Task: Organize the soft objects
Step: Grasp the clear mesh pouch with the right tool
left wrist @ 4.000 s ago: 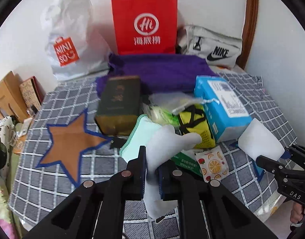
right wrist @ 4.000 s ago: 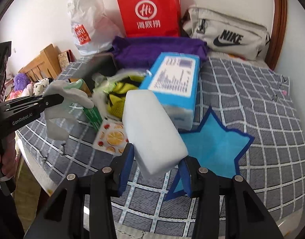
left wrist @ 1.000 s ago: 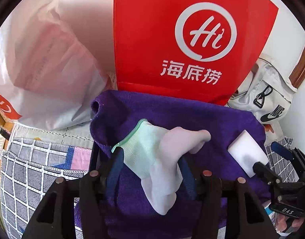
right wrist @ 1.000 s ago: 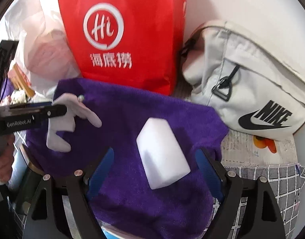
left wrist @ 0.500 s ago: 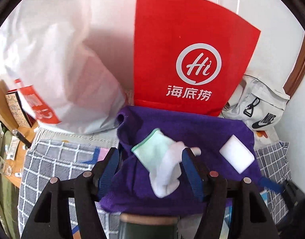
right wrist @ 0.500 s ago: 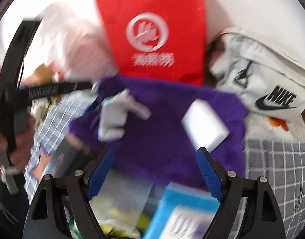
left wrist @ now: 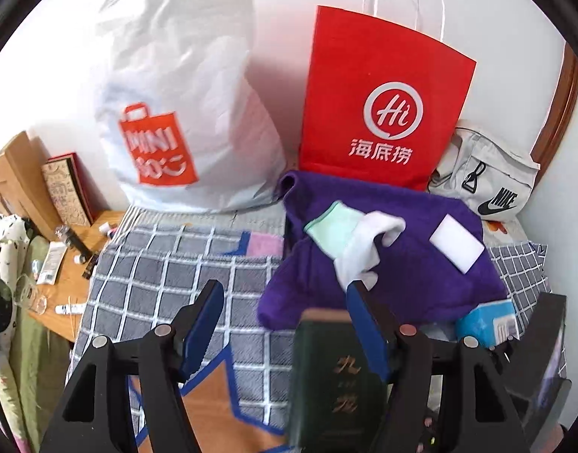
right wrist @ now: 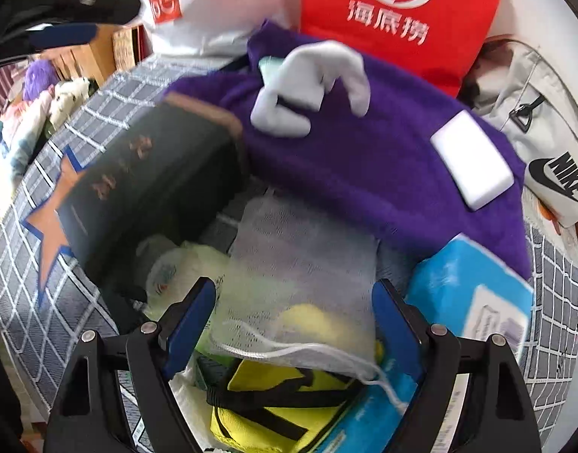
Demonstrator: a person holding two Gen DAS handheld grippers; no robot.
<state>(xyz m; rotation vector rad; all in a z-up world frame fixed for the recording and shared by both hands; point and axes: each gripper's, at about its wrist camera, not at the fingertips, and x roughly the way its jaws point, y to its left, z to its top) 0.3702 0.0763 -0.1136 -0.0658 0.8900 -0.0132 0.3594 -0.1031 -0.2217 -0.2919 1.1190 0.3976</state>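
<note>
This is a home bedroom. A bed with a grey checked cover stands against a white wall, with a wooden headboard at the far right. Shopping bags and a sports bag lean at the wall, and a cluttered wooden bedside table sits on the left.

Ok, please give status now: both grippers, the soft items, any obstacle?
Left gripper open, empty. Right gripper closing, over mesh bag, not gripping. Glove and sponge rest on purple towel. Dark box crowds the pile.
</note>
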